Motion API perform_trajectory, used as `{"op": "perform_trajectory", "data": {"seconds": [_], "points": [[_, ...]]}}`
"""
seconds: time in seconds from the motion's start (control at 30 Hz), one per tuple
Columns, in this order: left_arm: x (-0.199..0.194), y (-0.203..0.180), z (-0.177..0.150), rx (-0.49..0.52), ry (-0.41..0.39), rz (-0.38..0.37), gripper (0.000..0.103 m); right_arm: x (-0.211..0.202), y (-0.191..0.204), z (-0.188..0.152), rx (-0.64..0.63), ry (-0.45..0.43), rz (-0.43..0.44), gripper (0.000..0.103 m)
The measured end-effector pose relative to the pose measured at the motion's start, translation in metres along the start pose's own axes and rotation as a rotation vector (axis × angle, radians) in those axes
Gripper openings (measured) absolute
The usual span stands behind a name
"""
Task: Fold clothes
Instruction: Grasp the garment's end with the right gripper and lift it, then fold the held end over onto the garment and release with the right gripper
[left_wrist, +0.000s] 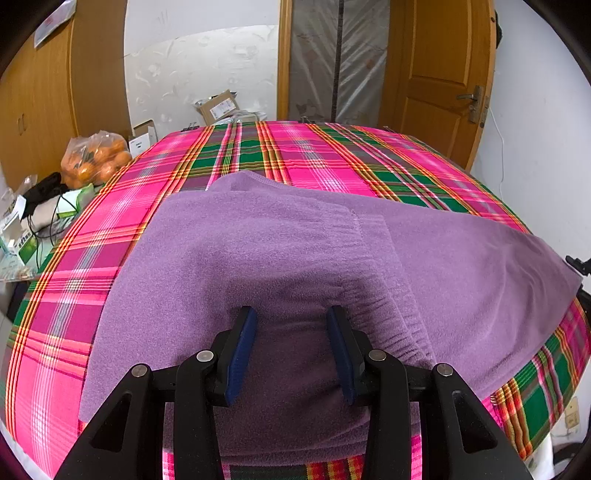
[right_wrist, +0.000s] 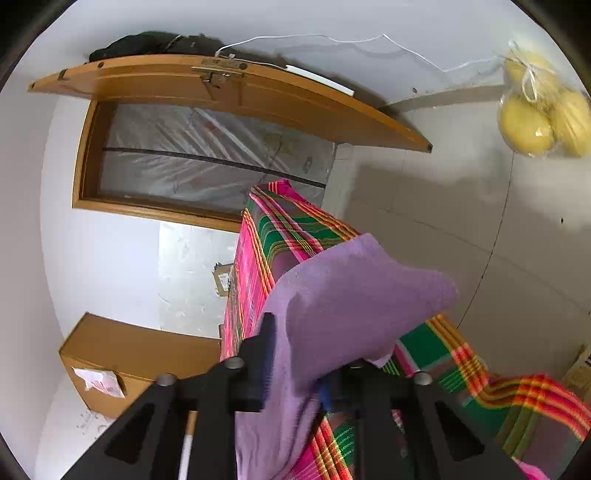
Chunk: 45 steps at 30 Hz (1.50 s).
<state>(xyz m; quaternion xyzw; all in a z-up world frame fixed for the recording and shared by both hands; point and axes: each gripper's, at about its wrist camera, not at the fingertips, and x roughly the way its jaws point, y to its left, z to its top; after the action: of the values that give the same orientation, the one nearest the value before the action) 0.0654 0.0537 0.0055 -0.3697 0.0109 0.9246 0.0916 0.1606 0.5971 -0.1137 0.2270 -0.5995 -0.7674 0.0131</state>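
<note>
Purple garment partly folded on the plaid-covered counter

The purple fleece garment (left_wrist: 280, 258) lies across the near half of the plaid cloth (left_wrist: 314, 155), one layer already doubled over; its right end overhangs the counter's right edge. The left gripper (left_wrist: 291, 347) rests half-wide on the near hem, pinching nothing, while the right gripper (right_wrist: 295, 373) has closed narrowly on that overhanging end. Further folds seem left.
</note>
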Motion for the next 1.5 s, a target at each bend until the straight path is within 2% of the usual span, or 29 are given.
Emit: {"op": "perform_trajectory", "data": {"seconds": [0.2,0.43,0.57,0.77,0.97,1.17,1.2,1.27,1.3,1.37,1.5], "points": [[-0.001,0.003,-0.001,-0.009,-0.003,-0.010,0.042,-0.012,0.032,-0.007,-0.131,-0.040,-0.046,0.011],[-0.002,0.004,-0.001,-0.017,-0.005,-0.021,0.042,-0.020,0.108,-0.032,-0.393,-0.066,-0.078,0.011],[-0.001,0.005,-0.001,-0.022,-0.007,-0.028,0.042,-0.009,0.145,-0.056,-0.531,-0.038,-0.090,0.011],[-0.002,0.006,-0.002,-0.027,-0.009,-0.033,0.042,0.028,0.182,-0.103,-0.697,0.061,-0.091,0.011],[-0.002,0.007,-0.002,-0.034,-0.011,-0.043,0.042,0.071,0.199,-0.156,-0.842,0.192,-0.097,0.011],[-0.002,0.009,-0.002,-0.042,-0.013,-0.054,0.042,0.104,0.186,-0.205,-0.995,0.353,-0.163,0.015],[-0.002,0.009,-0.002,-0.045,-0.014,-0.056,0.042,0.108,0.182,-0.211,-1.013,0.377,-0.179,0.017],[-0.002,0.010,-0.002,-0.049,-0.015,-0.061,0.042,0.116,0.175,-0.224,-1.048,0.424,-0.210,0.030],[-0.002,0.010,-0.002,-0.050,-0.015,-0.063,0.042,0.119,0.173,-0.229,-1.062,0.440,-0.220,0.032],[-0.002,0.010,-0.001,-0.050,-0.014,-0.063,0.042,0.110,0.175,-0.228,-1.061,0.415,-0.202,0.036],[-0.002,0.010,-0.002,-0.054,-0.015,-0.067,0.042,0.098,0.182,-0.222,-1.042,0.330,-0.203,0.036]]}}
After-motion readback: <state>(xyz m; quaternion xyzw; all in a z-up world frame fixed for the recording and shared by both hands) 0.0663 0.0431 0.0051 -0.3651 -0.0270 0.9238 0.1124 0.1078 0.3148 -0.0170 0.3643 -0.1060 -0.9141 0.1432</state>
